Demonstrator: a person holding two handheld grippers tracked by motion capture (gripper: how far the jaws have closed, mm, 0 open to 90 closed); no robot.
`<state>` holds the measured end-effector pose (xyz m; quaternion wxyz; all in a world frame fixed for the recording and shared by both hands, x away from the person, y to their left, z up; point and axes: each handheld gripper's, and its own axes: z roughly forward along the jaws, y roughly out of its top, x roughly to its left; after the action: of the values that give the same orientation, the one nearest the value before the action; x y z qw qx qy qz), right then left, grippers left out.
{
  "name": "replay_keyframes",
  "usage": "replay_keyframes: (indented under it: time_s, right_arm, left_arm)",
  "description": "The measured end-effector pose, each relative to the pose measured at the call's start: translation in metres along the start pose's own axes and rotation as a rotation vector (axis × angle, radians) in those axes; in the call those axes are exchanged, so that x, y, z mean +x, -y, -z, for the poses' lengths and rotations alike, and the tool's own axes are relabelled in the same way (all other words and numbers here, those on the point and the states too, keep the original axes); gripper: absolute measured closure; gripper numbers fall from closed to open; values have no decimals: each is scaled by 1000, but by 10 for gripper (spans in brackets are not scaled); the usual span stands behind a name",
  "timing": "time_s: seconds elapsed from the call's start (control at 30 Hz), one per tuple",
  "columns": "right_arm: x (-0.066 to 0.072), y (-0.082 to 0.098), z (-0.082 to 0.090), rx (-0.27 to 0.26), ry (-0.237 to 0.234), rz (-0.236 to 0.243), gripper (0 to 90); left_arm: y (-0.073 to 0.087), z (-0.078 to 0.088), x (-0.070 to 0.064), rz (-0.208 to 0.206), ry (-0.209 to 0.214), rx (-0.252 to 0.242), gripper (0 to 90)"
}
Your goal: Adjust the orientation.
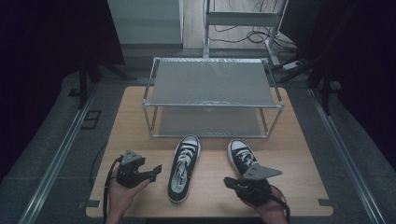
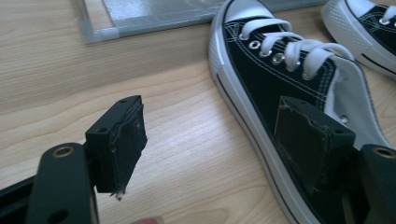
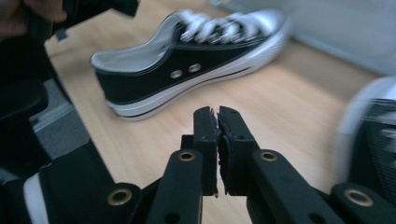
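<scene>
Two black canvas sneakers with white laces and white rubber soles are seen on a light wooden desk [image 1: 299,186], toes pointed toward a rack. The left sneaker [image 1: 183,167] lies near the middle of the desk's near half; the right sneaker [image 1: 241,156] sits apart to its right, its heel covered by the grey plate of the right tool [image 1: 232,183]. Two hand-held tools are counted, one in each hand. The left tool [image 1: 155,171] is held just left of the left sneaker, its jaws spread wide with nothing between them; in the left gripper view one pad [image 2: 122,145] hangs over bare wood while the other stands in front of the shoe's side. The right tool's jaws are pressed together on nothing, pointed toward the left sneaker. One two-tier metal shoe rack [image 1: 212,84] stands behind the pair, both shelves bare.
</scene>
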<state>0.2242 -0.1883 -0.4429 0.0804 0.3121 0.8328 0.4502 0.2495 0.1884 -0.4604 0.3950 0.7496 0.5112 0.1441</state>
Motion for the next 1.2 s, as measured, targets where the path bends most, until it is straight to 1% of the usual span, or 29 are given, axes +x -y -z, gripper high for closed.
replay_keyframes:
  time_s: [0.1,0.2,0.27,0.3,0.33,0.4,0.43,0.47,0.5,0.63,0.67,0.7,0.77,0.8,0.83,0.9,0.97,1.0,1.03,1.07,1.1,1.17,1.2]
  right_arm:
    - [15,-1,-26,39,-33,17,883]
    - [30,-1,-53,91,-66,47,886]
    - [37,1,-69,120,-80,64,886]
    - [39,2,-78,128,-79,71,887]
    - [41,3,-84,131,-79,80,888]
    - [44,4,-97,145,-97,89,892]
    - [45,5,-100,149,-100,91,892]
    - [49,5,-107,144,-116,102,897]
    - [49,5,-107,144,-116,102,897]
    - [55,1,-118,133,-146,111,897]
    - [58,-2,-125,124,-166,114,898]
    - [58,-2,-125,124,-166,114,898]
    - [61,-5,-134,119,-186,120,898]
    - [62,-8,-138,117,-192,120,898]
    - [65,-10,-143,114,-196,129,896]
    - [68,-13,-148,106,-202,135,874]
    - [69,-14,-149,94,-211,119,841]
    - [69,-14,-146,85,-212,112,823]
    - [68,-16,-135,62,-181,109,754]
    - [68,-16,-135,62,-181,109,754]
    - [67,-18,-127,51,-159,114,711]
    - [63,-20,-107,51,-127,134,597]
    - [60,-20,-95,32,-92,139,545]
  left_arm:
    - [-1,2,-4,-9,9,-4,248]
    - [-2,4,-5,-18,11,-1,246]
    - [-2,5,-5,-21,12,-1,244]
    - [-2,5,-5,-21,14,0,243]
    - [-2,6,-5,-20,15,-1,242]
    - [-2,7,-4,-17,14,-5,242]
    - [-2,8,-3,-15,14,-6,242]
    - [-2,9,-2,-13,14,-9,241]
    - [-2,10,-1,-10,14,-12,241]
    - [-2,11,1,-3,20,-12,241]
    - [-2,11,2,-1,17,-13,240]
    - [-1,11,3,1,17,-14,240]
    - [-2,10,5,2,16,-12,240]
    - [-2,10,6,4,18,-11,239]
    - [-2,9,7,4,16,-8,240]
    - [-2,9,7,0,12,-7,240]
    - [-2,11,7,-3,11,-8,239]
    - [-2,12,8,0,10,-11,239]
    - [-2,13,8,3,11,-11,238]
    - [-2,13,8,2,13,-11,238]
    - [-2,13,8,0,13,-9,237]
    - [-3,14,7,-4,13,-2,233]
    - [-4,14,6,-7,14,-4,233]
